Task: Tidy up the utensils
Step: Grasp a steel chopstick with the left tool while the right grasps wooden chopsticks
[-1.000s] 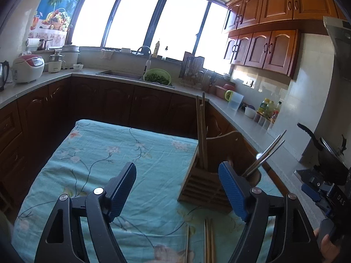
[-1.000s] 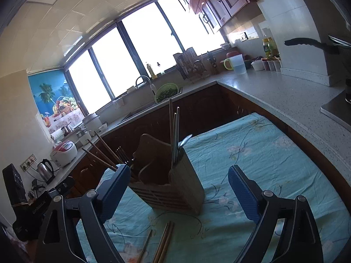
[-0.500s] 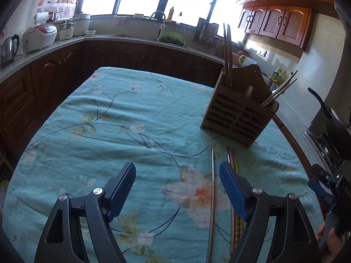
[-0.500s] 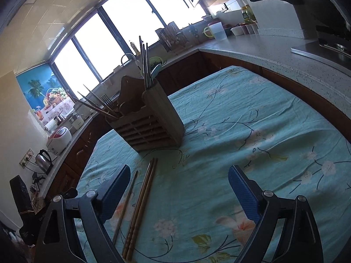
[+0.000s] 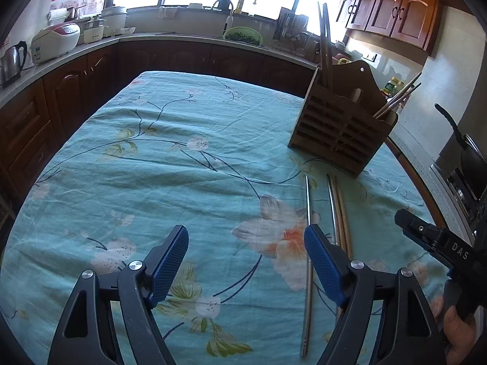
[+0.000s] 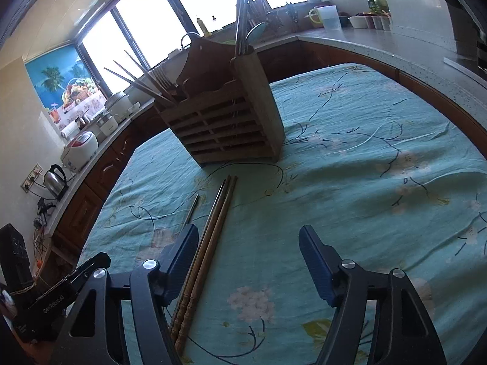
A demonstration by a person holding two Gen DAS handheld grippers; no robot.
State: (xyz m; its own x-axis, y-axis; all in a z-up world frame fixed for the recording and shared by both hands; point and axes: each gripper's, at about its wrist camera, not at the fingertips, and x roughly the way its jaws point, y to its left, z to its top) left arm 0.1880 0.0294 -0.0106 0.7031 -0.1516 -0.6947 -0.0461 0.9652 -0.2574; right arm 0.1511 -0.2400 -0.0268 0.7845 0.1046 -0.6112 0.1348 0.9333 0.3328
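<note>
A wooden utensil holder (image 5: 341,127) stands on the teal flowered tablecloth (image 5: 170,164) with chopsticks and other utensils upright in it; it also shows in the right wrist view (image 6: 225,115). In front of it lie a metal chopstick (image 5: 308,258), another metal one (image 5: 333,210) and wooden chopsticks (image 5: 344,216). In the right wrist view the wooden chopsticks (image 6: 207,252) and a metal chopstick (image 6: 191,211) lie beside the left finger. My left gripper (image 5: 246,264) is open and empty above the cloth. My right gripper (image 6: 246,261) is open and empty.
Dark wood cabinets and a counter (image 5: 76,48) wrap around the table, with a rice cooker (image 5: 54,41), a kettle (image 5: 12,60), a sink and a green basket (image 5: 243,35). A stove with a black pan (image 5: 468,158) stands to the right.
Both grippers have tilted down and drawn back from the holder over the past second. The chopsticks on the cloth have come fully into view. Both stay open.
</note>
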